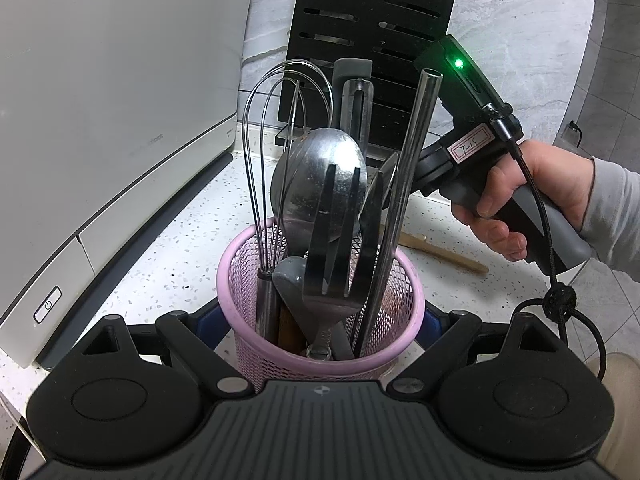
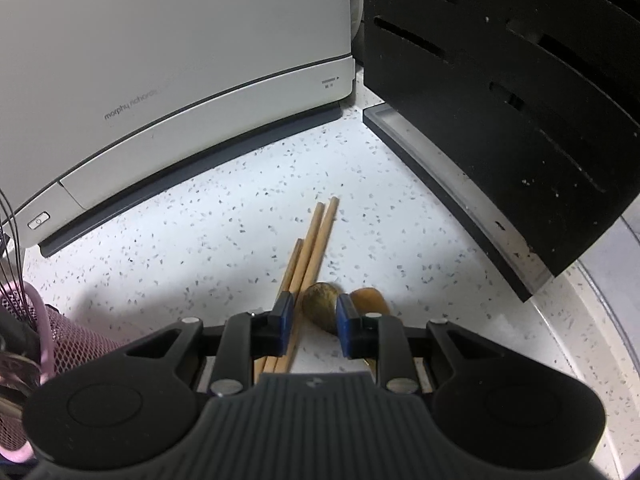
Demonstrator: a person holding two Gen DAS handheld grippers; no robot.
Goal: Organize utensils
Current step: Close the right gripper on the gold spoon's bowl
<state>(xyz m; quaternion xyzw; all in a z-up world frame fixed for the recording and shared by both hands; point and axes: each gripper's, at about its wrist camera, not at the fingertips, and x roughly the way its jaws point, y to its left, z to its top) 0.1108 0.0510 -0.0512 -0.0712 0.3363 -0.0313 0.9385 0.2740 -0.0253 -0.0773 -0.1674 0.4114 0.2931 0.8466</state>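
Speckled white countertop [image 2: 168,264]; pink mesh holder [image 1: 320,344] of utensils clamped between left gripper [image 1: 320,322] fingers, right gripper [image 2: 312,316] partly open astride loose wooden chopsticks [image 2: 310,248] and brown spoon bowl [image 2: 320,304] near black knife block [image 2: 520,100]

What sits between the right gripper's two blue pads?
In the right wrist view, a brown spoon bowl and wooden chopsticks lie between the right gripper pads.

Bright even light, ladle [image 1: 320,184] glare, fisheye-bent edges, soft shadows
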